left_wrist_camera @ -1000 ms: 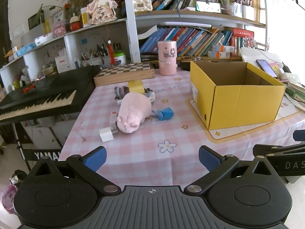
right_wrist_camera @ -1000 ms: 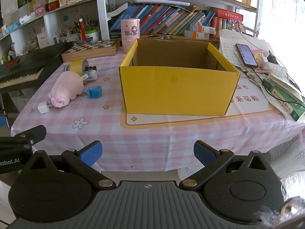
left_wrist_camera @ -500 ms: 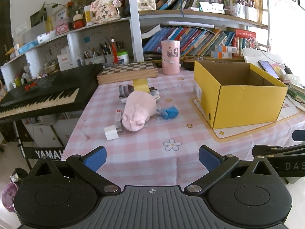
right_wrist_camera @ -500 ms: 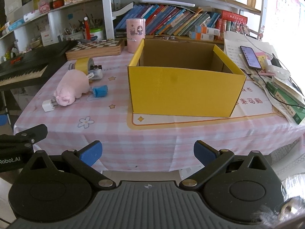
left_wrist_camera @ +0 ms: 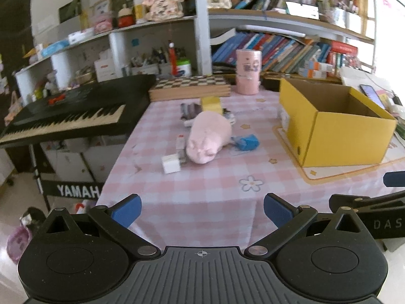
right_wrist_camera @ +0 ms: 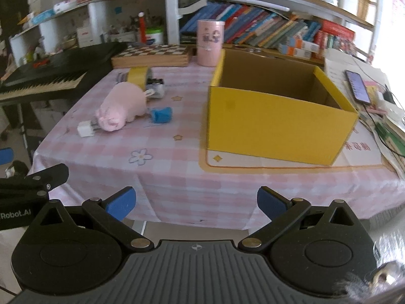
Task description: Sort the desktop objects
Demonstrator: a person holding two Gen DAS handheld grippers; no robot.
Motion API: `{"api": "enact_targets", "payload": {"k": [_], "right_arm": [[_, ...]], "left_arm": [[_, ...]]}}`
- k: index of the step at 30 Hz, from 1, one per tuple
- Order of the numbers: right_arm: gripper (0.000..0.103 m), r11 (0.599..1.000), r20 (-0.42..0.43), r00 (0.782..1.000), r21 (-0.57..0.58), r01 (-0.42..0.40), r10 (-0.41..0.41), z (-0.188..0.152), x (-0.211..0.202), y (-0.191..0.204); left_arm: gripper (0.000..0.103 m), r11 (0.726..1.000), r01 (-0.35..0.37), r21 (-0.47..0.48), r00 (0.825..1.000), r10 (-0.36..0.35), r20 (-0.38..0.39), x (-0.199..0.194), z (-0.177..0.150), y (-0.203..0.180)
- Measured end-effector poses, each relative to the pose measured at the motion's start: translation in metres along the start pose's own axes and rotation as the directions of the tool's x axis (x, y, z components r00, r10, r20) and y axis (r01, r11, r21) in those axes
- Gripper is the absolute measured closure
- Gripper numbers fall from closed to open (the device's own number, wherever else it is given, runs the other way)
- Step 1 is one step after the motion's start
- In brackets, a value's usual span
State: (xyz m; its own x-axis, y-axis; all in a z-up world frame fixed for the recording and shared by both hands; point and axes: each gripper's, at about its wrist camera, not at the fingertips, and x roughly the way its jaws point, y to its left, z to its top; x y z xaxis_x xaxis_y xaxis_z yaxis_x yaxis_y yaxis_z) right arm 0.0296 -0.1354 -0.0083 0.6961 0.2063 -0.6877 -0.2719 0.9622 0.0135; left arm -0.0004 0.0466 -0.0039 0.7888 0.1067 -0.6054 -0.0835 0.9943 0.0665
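An open yellow cardboard box [left_wrist_camera: 336, 131] [right_wrist_camera: 276, 124] stands on the pink checked tablecloth, empty as far as I see. Left of it lies a pink plush pig [left_wrist_camera: 208, 136] [right_wrist_camera: 121, 107], with a white charger cube [left_wrist_camera: 171, 163] [right_wrist_camera: 84, 129] at its snout and a blue object [left_wrist_camera: 246, 142] [right_wrist_camera: 160, 115] beside it. A yellow tape roll [left_wrist_camera: 211, 103] [right_wrist_camera: 138, 76] sits behind the pig. My left gripper [left_wrist_camera: 201, 209] is open, short of the table's front edge. My right gripper [right_wrist_camera: 196, 201] is open too, off the near edge before the box.
A black keyboard [left_wrist_camera: 65, 116] stands left of the table. A chessboard box [left_wrist_camera: 189, 87] and a pink cylinder [left_wrist_camera: 248, 74] sit at the back, below bookshelves. A phone [right_wrist_camera: 357, 86], papers and books lie right of the box.
Both grippers have drawn back slightly and swung left, so the table's objects sit further right in each view. Both stay open. No object moved.
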Motion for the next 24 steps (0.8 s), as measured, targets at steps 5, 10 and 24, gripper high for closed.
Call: {"api": "enact_targets", "payload": {"k": [5,10,24], "right_arm": [[0.002,0.998,-0.007,0.999,-0.04,-0.049,0.049,0.005,0.005,0.011],[0.009,0.992,-0.003,0.995,-0.069,-0.102,0.102,0.01,0.01,0.018],[0.026,0.974,-0.033,0.986,-0.149,-0.169,0.166,0.051,0.063,0.03]], "left_arm": [[0.0,0.998,-0.035,-0.049,0.999,0.035,-0.007,0.002,-0.001,0.012],[0.0,0.996,-0.058,-0.074,0.998,0.057,-0.015,0.004,-0.001,0.019],[0.001,0.982,-0.141,-0.129,0.989,0.136,-0.05,0.045,0.02,0.035]]}}
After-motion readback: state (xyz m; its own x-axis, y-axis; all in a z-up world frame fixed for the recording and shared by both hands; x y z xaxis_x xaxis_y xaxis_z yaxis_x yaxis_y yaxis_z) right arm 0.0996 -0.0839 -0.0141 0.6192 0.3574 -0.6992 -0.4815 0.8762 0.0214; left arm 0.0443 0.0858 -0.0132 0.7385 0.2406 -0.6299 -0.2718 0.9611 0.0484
